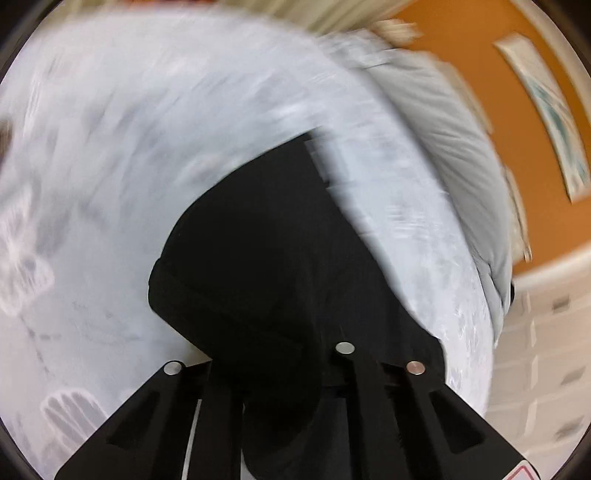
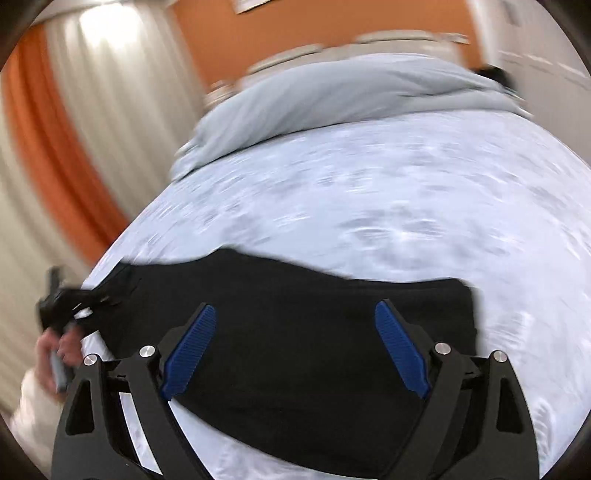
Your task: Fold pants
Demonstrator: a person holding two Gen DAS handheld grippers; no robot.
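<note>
Nearest in the left wrist view, our left gripper (image 1: 280, 369) is clenched on black cloth: the fabric bunches up btwn its arms at bottom centre, so we read it as grasping a fold of the pants (image 1: 266, 236). From there the pants run up toward centre frame, lying on the pale patterned bed (image 1: 129, 147). Farther out, upper right, sits a grey duvet (image 1: 443, 122), then an orange wall (image 1: 461, 33).

In the right wrist view our right gripper (image 2: 295, 350) is released, blue pads (image 2: 190, 350) wide apart w/ nothing pinched; the pants (image 2: 295, 314) lie flat beneath it, a dark band across the lower half of the frame. Beyond: bed, the duvet (image 2: 332, 88) along the top, curtains (image 2: 103, 81) upper left.

Step in hand, as we judge it: mid-fold. One side is let go, the other is gripped, prob. to carry or straighten an edge. Next move calls for the free gripper to find a matching edge or corner of the pants, so both ends travel together and the fold lands square, no skew.

What only the right view gives: the left gripper (image 2: 59, 299) from outside at far left, a hand (image 2: 55, 350) on it, cloth trailing from its tip, plus the full width of the garment. The left view alone shows the bunching at the grasp. Both frames are motion-blurred, so we can't tell waistband from hem.
</note>
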